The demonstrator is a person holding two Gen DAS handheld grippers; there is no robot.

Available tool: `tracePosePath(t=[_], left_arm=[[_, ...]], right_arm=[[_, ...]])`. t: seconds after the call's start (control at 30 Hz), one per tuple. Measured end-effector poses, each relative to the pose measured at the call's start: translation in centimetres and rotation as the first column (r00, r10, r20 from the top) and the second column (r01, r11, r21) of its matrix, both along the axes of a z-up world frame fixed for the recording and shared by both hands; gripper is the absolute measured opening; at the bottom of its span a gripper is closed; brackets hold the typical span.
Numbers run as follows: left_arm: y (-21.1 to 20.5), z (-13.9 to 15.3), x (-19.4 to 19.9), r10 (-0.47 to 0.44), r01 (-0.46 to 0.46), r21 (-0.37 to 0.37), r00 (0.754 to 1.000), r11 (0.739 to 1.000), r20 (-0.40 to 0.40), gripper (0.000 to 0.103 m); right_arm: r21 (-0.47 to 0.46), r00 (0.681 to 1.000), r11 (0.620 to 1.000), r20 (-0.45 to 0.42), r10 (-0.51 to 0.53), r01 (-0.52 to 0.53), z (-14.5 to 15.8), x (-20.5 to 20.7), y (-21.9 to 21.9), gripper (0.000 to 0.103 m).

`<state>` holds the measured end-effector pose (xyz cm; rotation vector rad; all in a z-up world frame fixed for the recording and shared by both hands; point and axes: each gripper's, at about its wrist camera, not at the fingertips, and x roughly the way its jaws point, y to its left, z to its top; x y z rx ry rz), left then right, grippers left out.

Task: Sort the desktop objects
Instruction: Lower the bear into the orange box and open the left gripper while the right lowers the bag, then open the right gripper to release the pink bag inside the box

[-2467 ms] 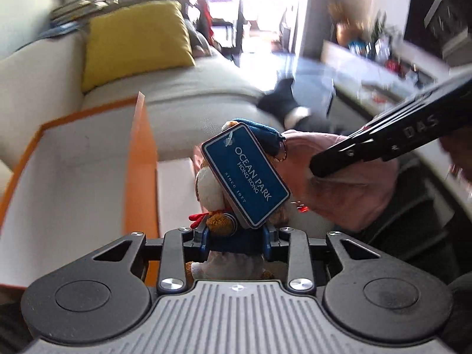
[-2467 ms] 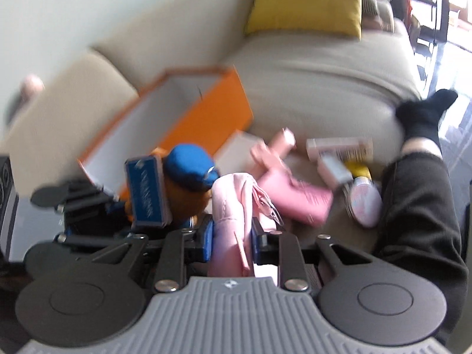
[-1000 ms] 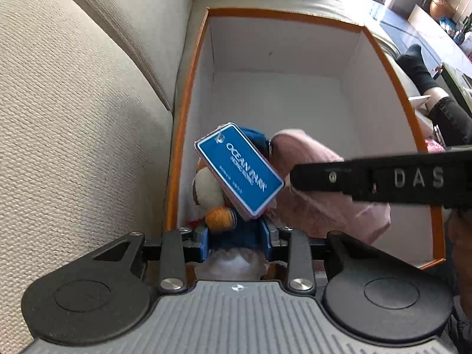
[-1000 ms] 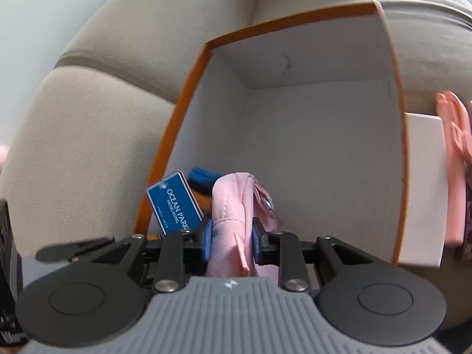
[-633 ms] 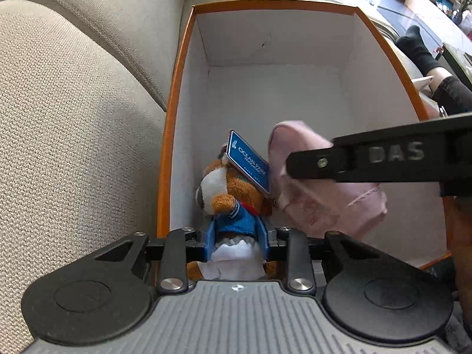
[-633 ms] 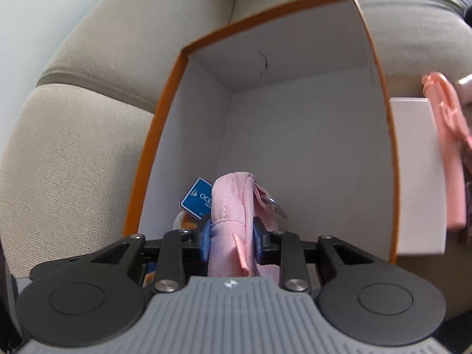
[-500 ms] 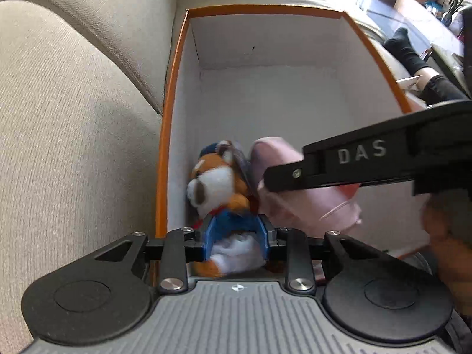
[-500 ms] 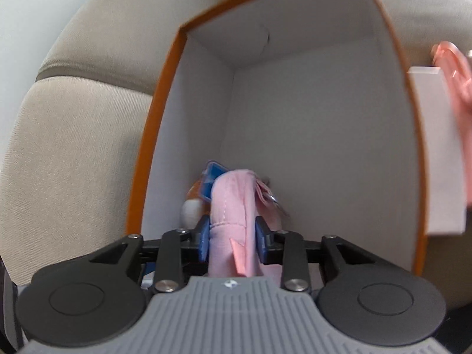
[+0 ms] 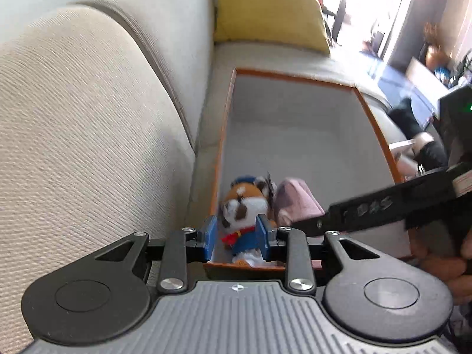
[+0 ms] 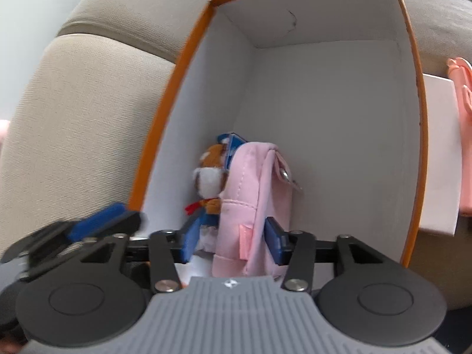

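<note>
An orange-rimmed box point(image 9: 371, 124) point(image 10: 165, 135) with white walls sits on the sofa seat. A brown plush toy point(image 9: 244, 206) point(image 10: 211, 171) in a blue jacket stands in its near left corner, leaning on a pink zip pouch point(image 9: 298, 203) point(image 10: 253, 194). My left gripper point(image 9: 236, 237) point(image 10: 103, 224) hovers open above the near rim, pads clear of the toy. Low inside the box, my right gripper point(image 10: 230, 242) is open with the pouch standing between its blue pads, a gap on the left side. One black finger point(image 9: 368, 209) of the right gripper crosses the left wrist view.
The beige sofa back point(image 9: 88, 118) runs along the box's left side, with a yellow cushion point(image 9: 265, 14) beyond it. A white box point(image 10: 439, 153) and a pink item point(image 10: 463, 135) lie right of the orange box. A person's leg in a black sock point(image 9: 407, 118) is farther right.
The left gripper let go of the plush toy and drew back and up. The right gripper's pads opened off the pink pouch. Both things now stand in the box corner.
</note>
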<state>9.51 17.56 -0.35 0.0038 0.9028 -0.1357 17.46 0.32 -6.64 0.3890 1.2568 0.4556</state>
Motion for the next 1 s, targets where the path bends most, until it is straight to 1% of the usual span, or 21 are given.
tracePosePath(t=[0.03,0.1,0.13,0.23,0.3,0.33,0.37,0.43,0.5,0.6,0.67,0.73,0.77,0.87,1.0], left_arm=[[0.0,0.4,0.1,0.006,-0.007,0.025,1.0,1.0,0.023,0.034],[0.2,0.8,0.1,0.021,-0.025,0.063,0.998,0.998,0.056,0.034],[0.3,0.7,0.2,0.032,-0.035,0.067,0.999,0.997,0.042,0.034],[0.4,-0.3,1.5,0.053,-0.051,0.042,0.997,0.998,-0.047,0.034],[0.5,-1.3,1.9,0.053,-0.051,0.031,0.995,0.998,-0.081,0.034],[0.3,-1.6,2.0,0.052,-0.05,0.023,0.995,0.998,-0.091,0.034],[0.4,-1.9,2.1,0.045,-0.045,0.004,0.994,0.999,-0.096,0.033],[0.0,-2.1,2.1,0.04,-0.039,0.013,0.995,0.999,-0.088,0.033],[-0.3,-2.1,2.1,0.03,-0.028,0.016,0.996,0.999,-0.087,0.033],[-0.1,-2.4,2.2,0.037,-0.037,0.006,0.995,0.999,-0.092,0.033],[-0.1,-2.4,2.2,0.041,-0.041,-0.001,0.995,0.999,-0.088,0.032],[-0.2,-2.3,2.1,0.044,-0.044,0.005,0.996,0.999,-0.081,0.033],[-0.3,-2.2,1.9,0.045,-0.044,0.009,0.996,0.999,-0.076,0.033],[-0.2,-1.7,1.5,0.057,-0.057,-0.001,0.997,0.998,-0.055,0.033],[0.0,-0.8,0.7,0.066,-0.066,0.001,0.997,0.998,-0.027,0.033]], right_arm=[[0.0,1.0,1.0,-0.007,-0.012,0.012,-0.3,0.2,0.0,0.032],[0.037,0.998,0.998,-0.016,-0.054,0.055,-0.6,0.5,-0.2,0.031],[0.048,0.997,0.996,-0.02,-0.073,0.074,-0.7,0.6,-0.1,0.03],[0.081,0.993,0.99,-0.046,-0.108,0.112,-1.3,1.2,0.4,0.027],[0.108,0.99,0.986,-0.073,-0.117,0.125,-1.8,1.6,0.9,0.026],[0.126,0.99,0.984,-0.073,-0.118,0.127,-1.9,1.8,1.1,0.026],[0.134,0.991,0.983,-0.072,-0.115,0.124,-2.0,1.9,1.4,0.025],[0.161,0.991,0.979,-0.073,-0.112,0.123,-2.1,1.7,1.6,0.025],[0.139,0.992,0.983,-0.061,-0.109,0.117,-2.1,1.6,1.8,0.025],[0.109,0.994,0.989,-0.059,-0.089,0.095,-2.4,1.3,1.8,0.025],[0.087,0.997,0.993,-0.033,-0.072,0.075,-2.1,0.9,2.0,0.027],[0.076,0.998,0.995,-0.013,-0.058,0.059,-1.7,0.7,2.1,0.032],[0.075,0.999,0.996,-0.006,-0.054,0.054,-1.5,0.6,2.0,0.037],[0.093,0.999,0.994,0.001,-0.05,0.05,-1.1,0.3,1.8,0.045],[0.092,0.999,0.995,0.021,-0.043,0.041,-0.8,0.1,1.6,0.046]])
